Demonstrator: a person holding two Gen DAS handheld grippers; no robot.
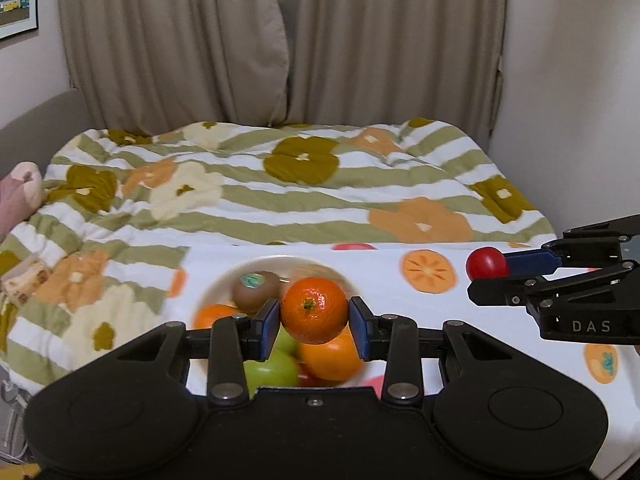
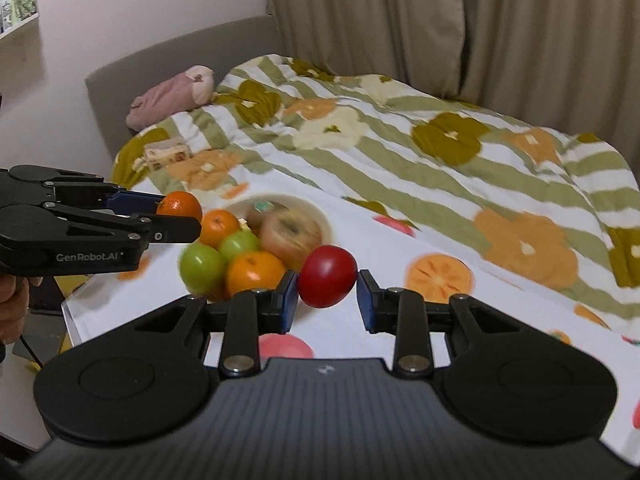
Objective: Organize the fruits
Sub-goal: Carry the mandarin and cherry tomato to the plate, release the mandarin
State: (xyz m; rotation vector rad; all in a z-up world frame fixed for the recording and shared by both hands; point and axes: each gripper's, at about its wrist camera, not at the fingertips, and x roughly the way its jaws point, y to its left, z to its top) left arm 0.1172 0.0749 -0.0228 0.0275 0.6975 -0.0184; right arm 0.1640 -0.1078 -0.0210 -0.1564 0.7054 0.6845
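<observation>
1. Orange mandarin [image 1: 314, 309] sits clamped between the blue pads of the left gripper [image 1: 314, 322], raised above the white bowl [image 1: 212, 288].
2. Red tomato [image 2: 327, 276] is gripped by the right gripper [image 2: 327, 300], beside the bowl.
3. Green apples [image 2: 201, 266], oranges [image 2: 255, 272], a kiwi [image 1: 256, 289] fill the bowl.
4. Fruit-print cloth [image 1: 500, 364] lies underneath, a striped floral quilt [image 1: 256, 196] behind.

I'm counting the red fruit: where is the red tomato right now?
The red tomato is clamped in the right hand-held gripper, held above the fruit-print cloth just right of the white bowl of fruit.
</observation>
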